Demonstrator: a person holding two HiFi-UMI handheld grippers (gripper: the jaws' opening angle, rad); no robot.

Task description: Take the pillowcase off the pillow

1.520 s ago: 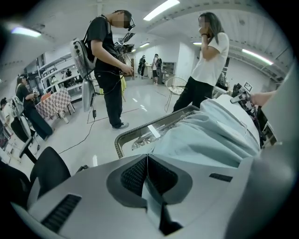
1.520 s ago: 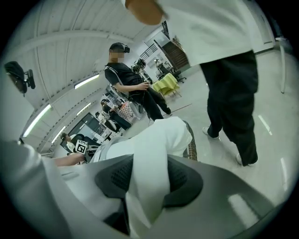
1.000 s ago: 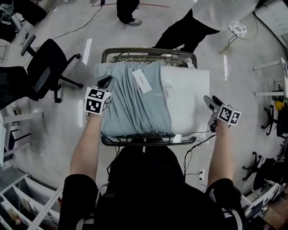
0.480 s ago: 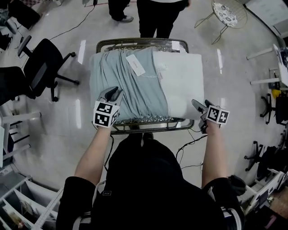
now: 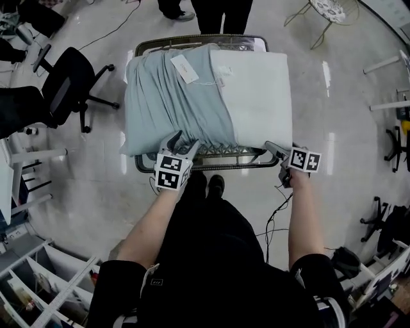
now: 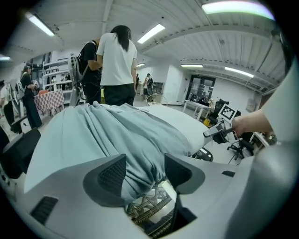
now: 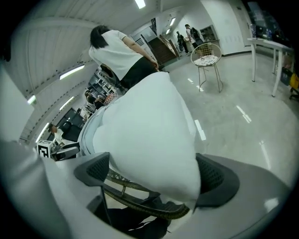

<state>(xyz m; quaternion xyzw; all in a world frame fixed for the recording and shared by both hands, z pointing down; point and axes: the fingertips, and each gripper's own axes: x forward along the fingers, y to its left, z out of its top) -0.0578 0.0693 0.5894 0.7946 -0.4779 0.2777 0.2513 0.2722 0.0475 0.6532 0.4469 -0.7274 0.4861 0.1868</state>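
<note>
A white rectangular pillow lay on a dark metal lattice-rimmed cart, its left half inside a pale blue-grey fabric pillowcase. The left gripper had just been opening, and its jaws stood apart around the pillowcase's gathered near edge. The right gripper, opened wide, straddled the pillow's bare near corner. A black swivel office chair stood left of the cart, a person's dark-trousered legs just beyond it, and a black cable trailed across the floor. A white paper tag on the pillowcase bore print too small to read.
</note>
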